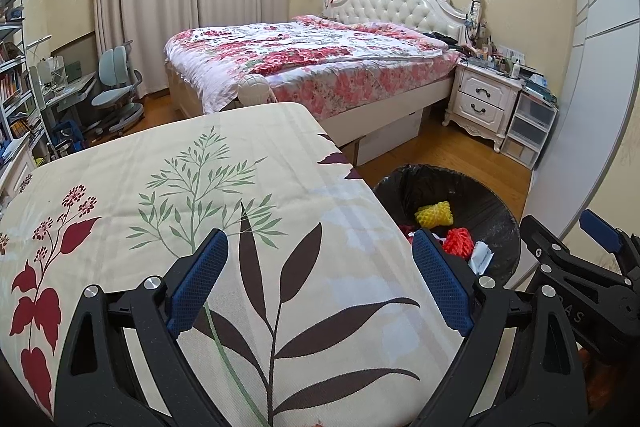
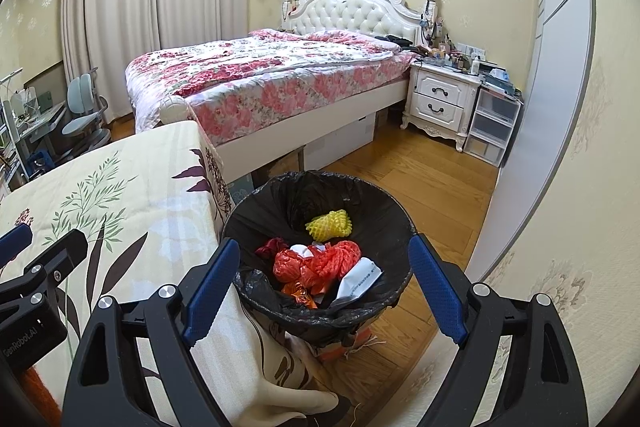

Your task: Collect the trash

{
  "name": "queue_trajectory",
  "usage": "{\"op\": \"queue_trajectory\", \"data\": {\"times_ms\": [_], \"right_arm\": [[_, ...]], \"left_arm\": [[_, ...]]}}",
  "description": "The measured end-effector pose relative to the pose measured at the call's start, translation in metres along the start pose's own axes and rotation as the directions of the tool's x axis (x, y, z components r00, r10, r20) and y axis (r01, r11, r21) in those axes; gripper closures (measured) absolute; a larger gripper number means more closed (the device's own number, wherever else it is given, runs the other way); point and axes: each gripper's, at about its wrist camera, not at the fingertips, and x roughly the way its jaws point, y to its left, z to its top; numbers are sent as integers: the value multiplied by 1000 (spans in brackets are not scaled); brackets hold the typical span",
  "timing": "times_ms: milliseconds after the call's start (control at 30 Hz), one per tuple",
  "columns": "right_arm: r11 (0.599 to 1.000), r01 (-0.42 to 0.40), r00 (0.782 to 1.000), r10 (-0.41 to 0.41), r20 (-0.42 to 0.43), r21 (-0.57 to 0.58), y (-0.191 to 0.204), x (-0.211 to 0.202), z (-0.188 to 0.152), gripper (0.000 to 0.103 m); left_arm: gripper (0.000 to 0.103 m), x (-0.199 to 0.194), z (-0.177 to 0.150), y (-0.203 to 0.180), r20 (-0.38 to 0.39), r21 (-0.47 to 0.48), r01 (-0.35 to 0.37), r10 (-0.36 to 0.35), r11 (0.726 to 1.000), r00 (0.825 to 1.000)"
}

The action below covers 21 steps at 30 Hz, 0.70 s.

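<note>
Right wrist view, bin contents: a yellow foam fruit net (image 2: 329, 224), a red mesh net (image 2: 340, 257), a crumpled red plastic bag (image 2: 290, 264), a white printed wrapper (image 2: 359, 279) and an orange wrapper (image 2: 300, 293) lie in the trash bin (image 2: 248, 211).
Bin: round, lined with a black bag, standing on the wooden floor (image 2: 424, 187) just beside the cloth-covered table (image 2: 132, 195).
Trash and right gripper (image 2: 325, 287): the pile lies below and ahead, framed between the blue pads; jaws spread wide, gripping nothing.
Left gripper (image 1: 318, 279): wide apart over the leaf-print cloth, empty; the bin sits off to its right.
Beyond: a bed (image 2: 260, 79) with a floral quilt, a white nightstand (image 2: 440, 99).
</note>
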Motion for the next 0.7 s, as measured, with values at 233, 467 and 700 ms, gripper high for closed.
{"op": "queue_trajectory", "data": {"times_ms": [233, 467, 700], "right_arm": [[1000, 0, 1000, 0, 1, -1, 1, -1, 0, 19], [1000, 0, 1000, 0, 0, 0, 1, -1, 0, 19], [1000, 1, 1000, -1, 1, -1, 1, -1, 0, 19]], "left_arm": [[12, 0, 0, 0, 0, 0, 0, 0, 1000, 1000], [12, 0, 0, 1, 1, 0, 1, -1, 1000, 1000], [12, 0, -1, 2, 2, -1, 1, -1, 1000, 1000]]}}
